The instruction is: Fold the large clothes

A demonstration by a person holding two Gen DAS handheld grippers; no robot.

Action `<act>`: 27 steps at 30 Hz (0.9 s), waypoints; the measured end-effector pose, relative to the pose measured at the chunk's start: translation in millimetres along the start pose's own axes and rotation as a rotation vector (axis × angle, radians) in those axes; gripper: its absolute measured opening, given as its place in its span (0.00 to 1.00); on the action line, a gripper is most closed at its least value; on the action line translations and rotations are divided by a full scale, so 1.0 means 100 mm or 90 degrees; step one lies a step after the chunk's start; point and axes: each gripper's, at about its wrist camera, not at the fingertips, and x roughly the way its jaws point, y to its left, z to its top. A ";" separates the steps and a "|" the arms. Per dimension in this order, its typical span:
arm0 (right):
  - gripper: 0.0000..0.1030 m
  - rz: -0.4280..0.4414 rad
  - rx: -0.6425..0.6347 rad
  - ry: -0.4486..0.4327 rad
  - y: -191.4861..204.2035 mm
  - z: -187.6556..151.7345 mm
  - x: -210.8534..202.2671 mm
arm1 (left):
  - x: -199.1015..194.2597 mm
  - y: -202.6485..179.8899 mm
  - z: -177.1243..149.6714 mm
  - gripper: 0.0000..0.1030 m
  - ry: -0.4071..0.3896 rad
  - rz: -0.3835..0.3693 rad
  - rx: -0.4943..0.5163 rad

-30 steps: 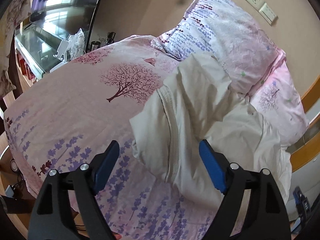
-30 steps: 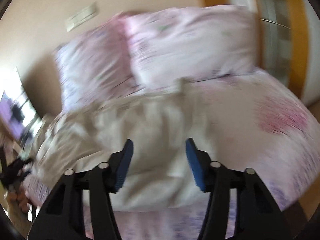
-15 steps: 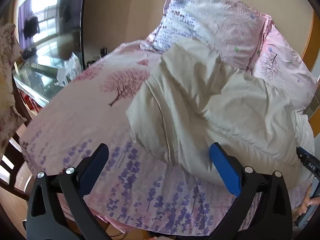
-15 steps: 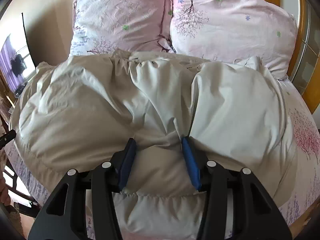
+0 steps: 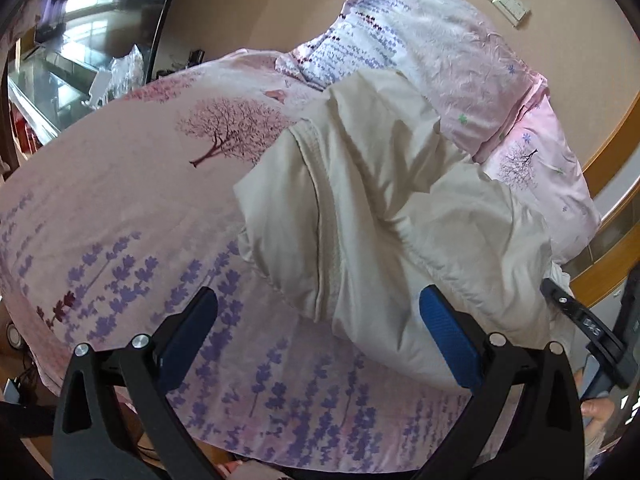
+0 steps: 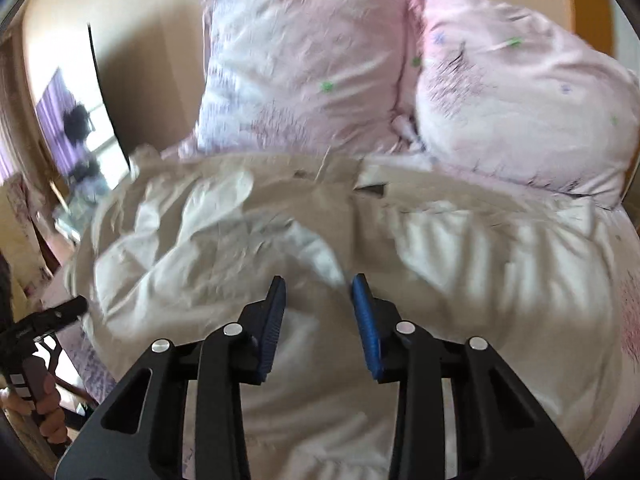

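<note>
A large cream padded coat (image 5: pixel 384 216) lies crumpled on the bed, its collar end toward the pillows. It fills the middle of the right wrist view (image 6: pixel 304 236), which is blurred. My left gripper (image 5: pixel 318 312) is wide open and empty, just above the coat's near left edge. My right gripper (image 6: pixel 319 288) is partly open over the coat's near part; its jaws hold nothing that I can see. The right gripper's body shows at the right edge of the left wrist view (image 5: pixel 580 324).
The bed has a pink sheet (image 5: pixel 120 200) with tree and lavender prints. Two pink pillows (image 6: pixel 304 64) (image 6: pixel 516 100) lean on the beige wall. A mirror and cluttered dresser (image 5: pixel 72 40) stand left of the bed. A wooden headboard frame (image 5: pixel 612 144) is at the right.
My left gripper has moved in closer to the coat's near edge. My right gripper has pulled back and up from the coat and its jaws have opened slightly; the view is now blurred.
</note>
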 end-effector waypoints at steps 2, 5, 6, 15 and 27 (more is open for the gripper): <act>0.36 -0.002 0.004 0.057 0.00 0.00 0.25 | 0.03 -0.04 0.01 0.98 0.003 0.008 0.021; 0.36 0.005 0.023 0.084 -0.04 -0.01 0.39 | 0.10 -0.08 0.04 0.98 0.018 0.009 0.027; 0.36 0.005 0.025 0.090 -0.05 0.00 0.41 | 0.12 -0.07 0.05 0.98 0.020 0.004 0.022; 0.38 -0.004 0.016 0.132 -0.07 0.01 0.59 | 0.31 0.04 0.19 0.98 0.025 -0.037 -0.061; 0.38 -0.005 -0.006 0.151 -0.05 0.02 0.68 | 0.31 -0.19 0.41 0.42 -0.012 -0.066 -0.069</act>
